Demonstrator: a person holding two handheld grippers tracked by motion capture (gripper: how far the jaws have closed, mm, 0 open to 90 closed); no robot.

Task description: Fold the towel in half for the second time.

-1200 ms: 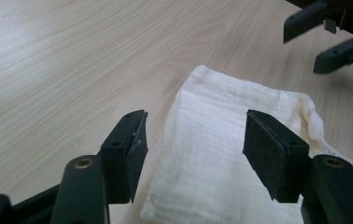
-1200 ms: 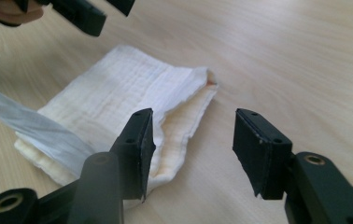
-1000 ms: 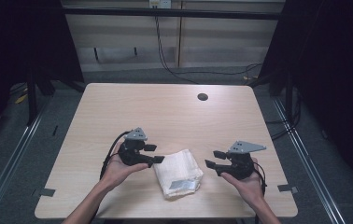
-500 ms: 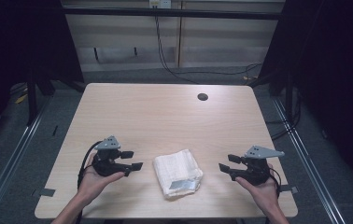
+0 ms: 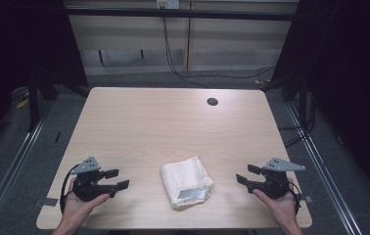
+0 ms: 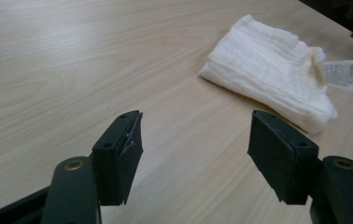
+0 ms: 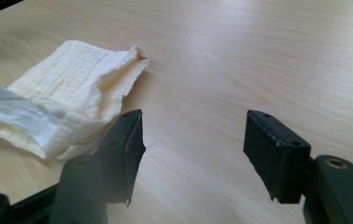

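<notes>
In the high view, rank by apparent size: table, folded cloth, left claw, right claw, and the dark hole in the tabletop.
1. table
2. folded cloth
3. left claw and right claw, which look alike with their handles, so unranked
4. dark hole

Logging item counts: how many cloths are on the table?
1: a folded white cloth near the table's front edge, between the open left gripper and right gripper.
</notes>
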